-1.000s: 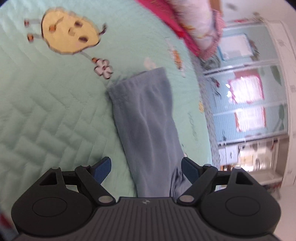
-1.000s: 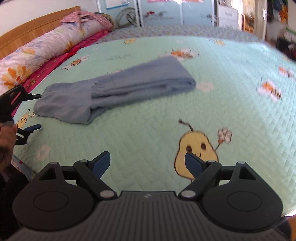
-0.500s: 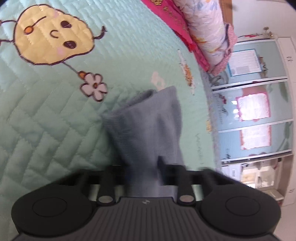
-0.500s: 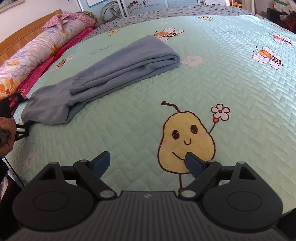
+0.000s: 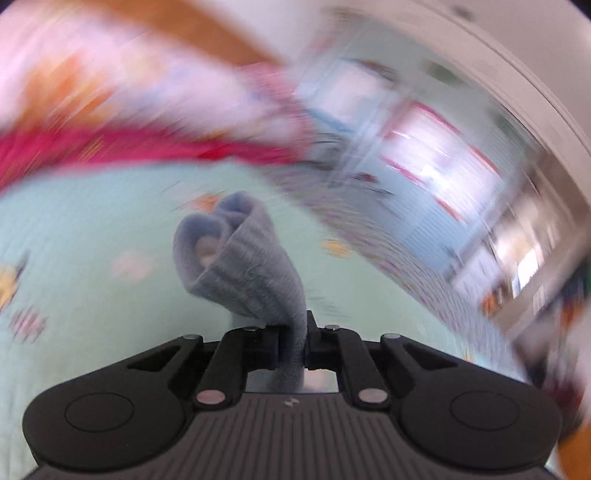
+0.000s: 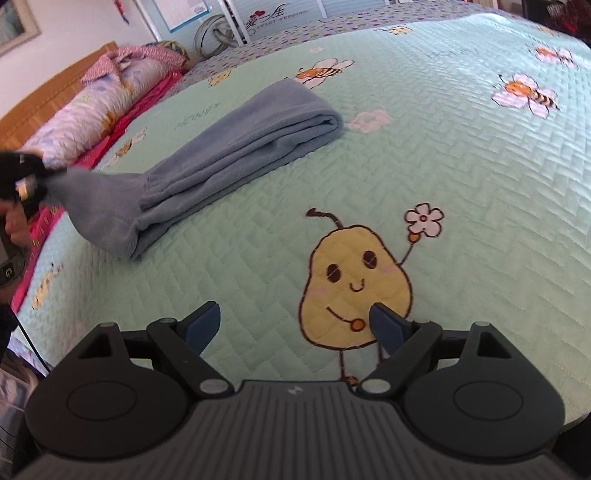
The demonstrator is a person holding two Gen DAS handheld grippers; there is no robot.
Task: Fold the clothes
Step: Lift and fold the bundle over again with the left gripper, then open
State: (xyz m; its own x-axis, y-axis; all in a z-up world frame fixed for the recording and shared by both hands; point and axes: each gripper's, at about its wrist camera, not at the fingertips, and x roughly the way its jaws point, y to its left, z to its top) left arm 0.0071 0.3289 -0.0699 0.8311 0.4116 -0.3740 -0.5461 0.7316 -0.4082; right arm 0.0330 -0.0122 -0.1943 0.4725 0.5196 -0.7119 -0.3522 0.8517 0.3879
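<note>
A grey-blue folded garment (image 6: 236, 155) lies lengthwise on the mint quilted bedspread (image 6: 461, 166). My left gripper (image 5: 293, 345) is shut on the garment's near end (image 5: 255, 273) and lifts it off the bed; the cloth bunches up between the jaws. In the right wrist view the left gripper (image 6: 26, 184) shows at the far left edge, pulling that end up. My right gripper (image 6: 295, 325) is open and empty, low over the bedspread above a yellow pear cartoon (image 6: 354, 284), well apart from the garment.
A floral pillow roll (image 6: 96, 110) and a pink sheet (image 6: 122, 129) line the wooden headboard (image 6: 44, 99) at the left. Wardrobe doors (image 6: 280, 14) stand beyond the bed. The left wrist view is heavily motion-blurred.
My left gripper closed on the garment's near end and raised it, swinging its view up toward the headboard. My right gripper moved forward a little and stayed open.
</note>
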